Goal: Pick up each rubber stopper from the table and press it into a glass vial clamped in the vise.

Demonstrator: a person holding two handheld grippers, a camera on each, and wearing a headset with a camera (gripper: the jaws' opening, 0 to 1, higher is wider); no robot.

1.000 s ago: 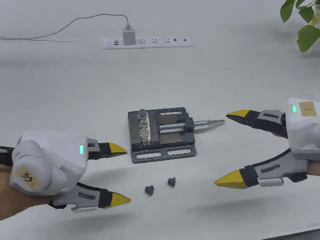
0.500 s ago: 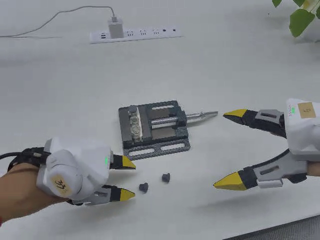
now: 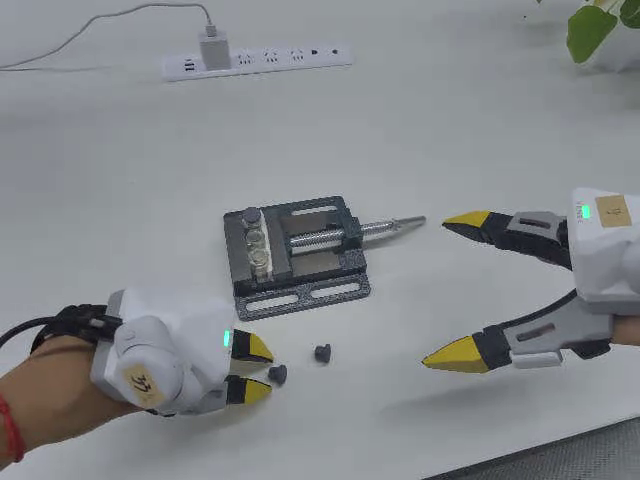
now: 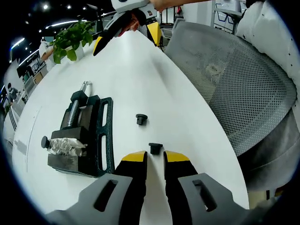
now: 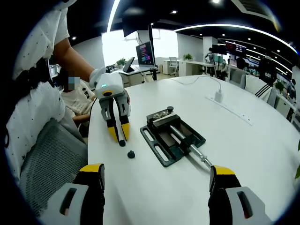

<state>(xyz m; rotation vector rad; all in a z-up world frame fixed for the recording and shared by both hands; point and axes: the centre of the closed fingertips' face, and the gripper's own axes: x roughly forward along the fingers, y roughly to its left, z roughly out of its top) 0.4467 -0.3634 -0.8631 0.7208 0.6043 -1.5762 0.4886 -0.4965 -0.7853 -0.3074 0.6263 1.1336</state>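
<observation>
Surface (image 3: 480, 130): white, smooth, matt.
Vise (image 3: 300, 292): dark metal, matt; screw (image 3: 390, 226) bright, polished.
Vials (image 3: 258, 250): clear glass, glossy.
Stoppers (image 3: 322, 352): black rubber, dull.
Left tool (image 3: 262, 370), right tool (image 3: 438, 290): glossy white plastic shells, dark plastic jaws, yellow tips.

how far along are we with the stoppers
Done: the end vial in the vise looks already capped dark; those beside it look open. In hand: nothing yet; the left gripper, jaws slightly apart, sits just short of the nearer stopper. Left: that one and the second stopper. The right gripper is wide open and empty.
</observation>
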